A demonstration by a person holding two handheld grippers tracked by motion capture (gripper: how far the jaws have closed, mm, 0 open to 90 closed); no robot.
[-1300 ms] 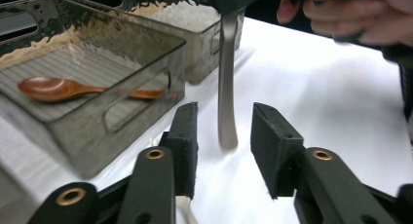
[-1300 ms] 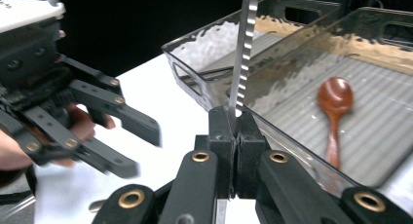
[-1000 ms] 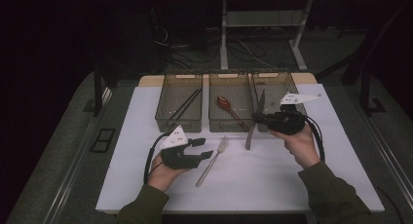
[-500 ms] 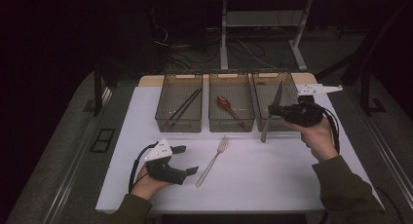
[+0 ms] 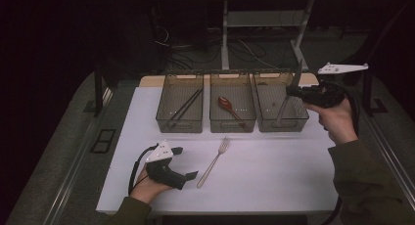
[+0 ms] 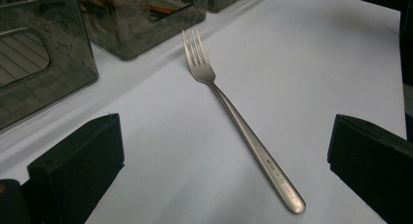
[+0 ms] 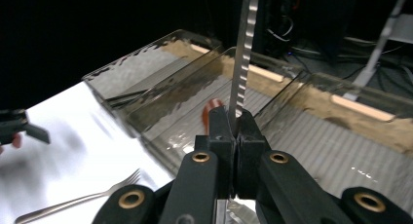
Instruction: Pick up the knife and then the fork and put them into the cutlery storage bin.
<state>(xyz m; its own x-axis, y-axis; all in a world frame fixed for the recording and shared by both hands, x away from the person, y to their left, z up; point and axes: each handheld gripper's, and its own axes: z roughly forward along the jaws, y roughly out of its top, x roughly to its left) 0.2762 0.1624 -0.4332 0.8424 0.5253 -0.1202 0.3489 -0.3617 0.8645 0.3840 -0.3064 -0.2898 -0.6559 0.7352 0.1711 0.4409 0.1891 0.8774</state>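
Note:
A steel fork lies on the white table, tines toward the bins. My left gripper rests near the front edge, just left of the fork. Its jaws have just been opening and now stand wide apart; in the left gripper view the fork lies untouched on the table ahead of the left gripper. My right gripper is raised over the right-hand bin, shut on a knife. The knife's serrated blade rises straight up from the right gripper.
Three smoky plastic bins stand in a row at the back of the table. The left bin holds dark chopsticks; the middle bin holds a reddish spoon. A table frame and cables sit behind the bins.
The left gripper drew back toward the front-left edge and its jaws opened wide, leaving the fork on the table. The right gripper carried the knife up and to the right, over the right bin.

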